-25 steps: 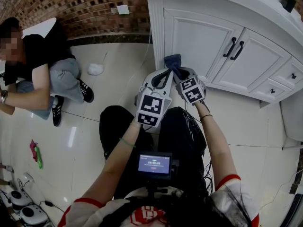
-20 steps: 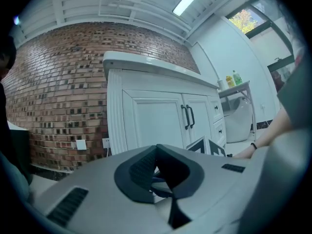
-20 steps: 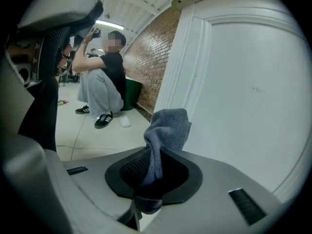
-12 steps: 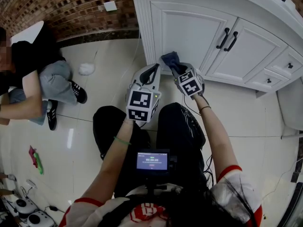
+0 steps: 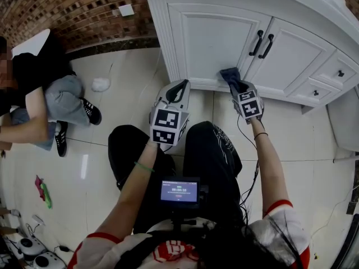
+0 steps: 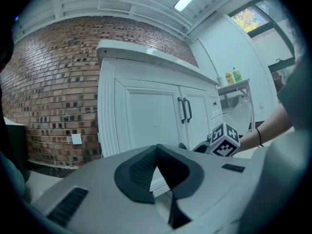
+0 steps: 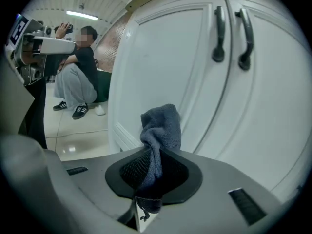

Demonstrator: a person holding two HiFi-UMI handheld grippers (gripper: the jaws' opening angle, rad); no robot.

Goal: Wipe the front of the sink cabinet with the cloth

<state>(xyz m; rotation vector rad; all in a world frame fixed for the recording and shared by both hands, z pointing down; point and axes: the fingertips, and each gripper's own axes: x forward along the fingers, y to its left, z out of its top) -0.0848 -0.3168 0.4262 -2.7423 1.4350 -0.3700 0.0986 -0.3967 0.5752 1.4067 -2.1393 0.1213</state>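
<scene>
The white sink cabinet [image 5: 216,38] stands ahead with two panelled doors and black handles [image 5: 262,42]. A dark blue-grey cloth [image 5: 230,75] sits against the bottom rail of the left door, near the seam between the doors. My right gripper [image 5: 236,86] is shut on the cloth. In the right gripper view the cloth [image 7: 161,130] bunches up out of the right gripper [image 7: 153,156] close to the cabinet door [image 7: 165,57]. My left gripper [image 5: 179,87] hovers above the floor left of it, shut and holding nothing. The left gripper view shows the left gripper [image 6: 157,152] pointing at the cabinet [image 6: 146,116].
A person in black [image 5: 33,94] sits on the tiled floor at the left, by the brick wall [image 5: 73,10]. A white wad [image 5: 101,84] lies near that person's shoes. Small drawers [image 5: 336,72] are at the cabinet's right. Devices and cables [image 5: 33,256] lie at the lower left.
My right gripper has slid to the right with the cloth along the bottom of the left door, from near the cabinet's left corner. The left gripper has hardly moved.
</scene>
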